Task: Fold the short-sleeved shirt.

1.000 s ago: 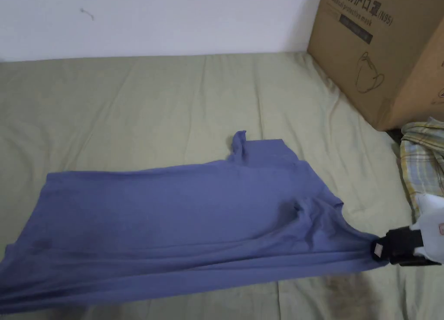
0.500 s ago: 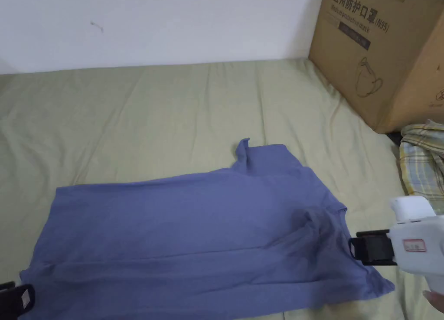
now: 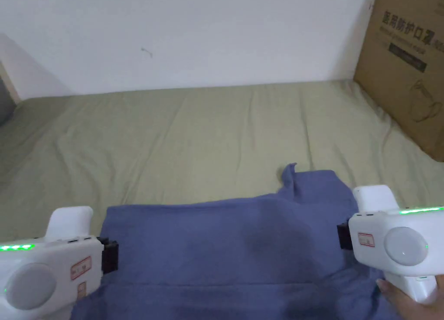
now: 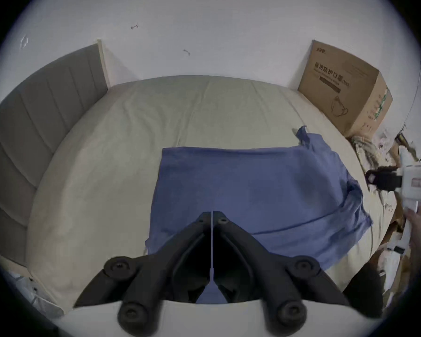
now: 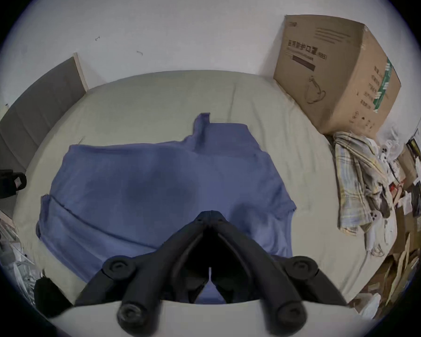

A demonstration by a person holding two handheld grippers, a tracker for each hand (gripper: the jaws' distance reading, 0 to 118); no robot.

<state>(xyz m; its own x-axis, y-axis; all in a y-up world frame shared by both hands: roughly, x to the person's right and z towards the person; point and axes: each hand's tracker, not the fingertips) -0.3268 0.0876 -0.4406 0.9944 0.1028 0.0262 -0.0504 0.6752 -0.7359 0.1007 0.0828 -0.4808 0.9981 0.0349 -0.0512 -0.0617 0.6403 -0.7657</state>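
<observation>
Shirt, blue and creased, lay spread on the bed, one sleeve poking up at its far edge. Left tongs and right tongs hung over it, jaws closed on nothing. Right gripper view caught a plaid cloth beside the box.

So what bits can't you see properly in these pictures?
- Near edge of the shirt: head view, cut off by the frame's bottom edge.
- Left gripper tips: head view, hidden behind its white body.
- Right gripper tips: same, head view.
- Box: head view, cut off at the right edge.
</observation>
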